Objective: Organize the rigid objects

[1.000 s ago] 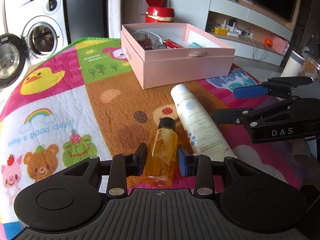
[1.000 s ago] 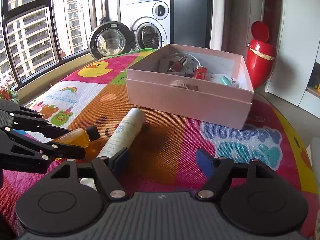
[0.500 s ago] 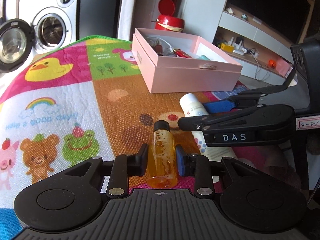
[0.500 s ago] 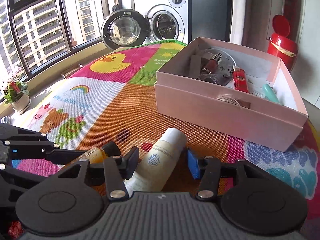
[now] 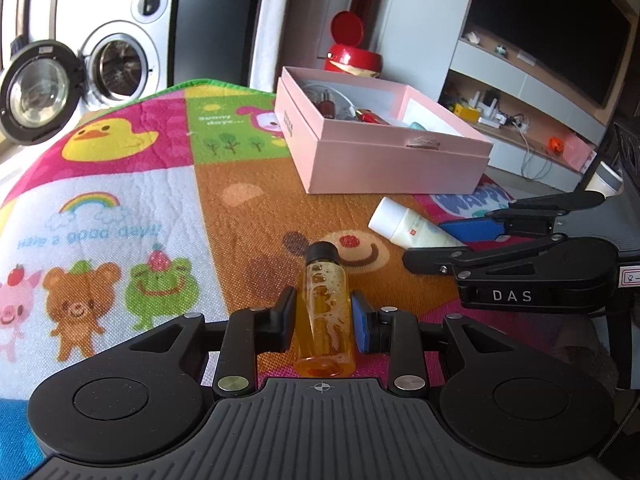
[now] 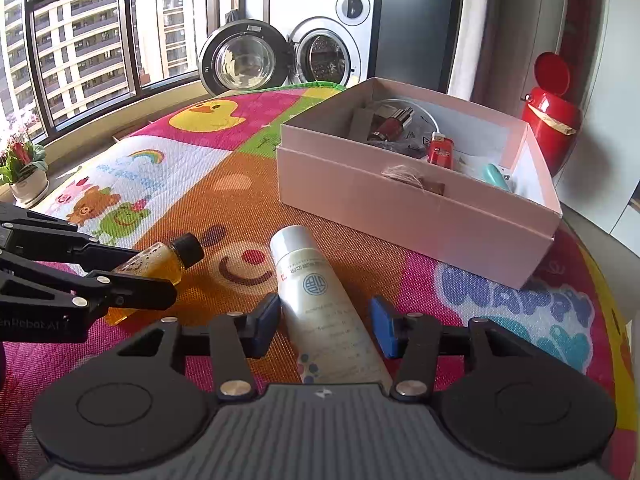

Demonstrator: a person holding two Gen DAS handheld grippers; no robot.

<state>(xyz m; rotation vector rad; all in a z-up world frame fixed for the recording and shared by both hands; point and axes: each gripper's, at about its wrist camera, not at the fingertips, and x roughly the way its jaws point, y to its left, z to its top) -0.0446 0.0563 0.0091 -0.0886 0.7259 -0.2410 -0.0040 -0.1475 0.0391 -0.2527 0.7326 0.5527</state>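
Observation:
My left gripper (image 5: 323,322) is shut on a small amber bottle (image 5: 325,312) with a black cap, held just above the play mat; the bottle also shows in the right wrist view (image 6: 154,266). My right gripper (image 6: 326,326) is open, its pads on either side of a white tube (image 6: 320,300) that lies on the mat, with a gap on the right side. The tube's cap end shows in the left wrist view (image 5: 404,226). An open pink box (image 6: 416,204) holding a red lighter, a nail polish bottle and a teal item stands beyond.
A colourful cartoon play mat (image 5: 132,208) covers the table. A washing machine with its door open (image 6: 280,60) and a red bin (image 6: 550,116) stand behind. A potted plant (image 6: 22,168) sits by the window at the left.
My left gripper has closed on the amber bottle and lifted it slightly. My right gripper has moved left and forward so that its open fingers straddle the white tube.

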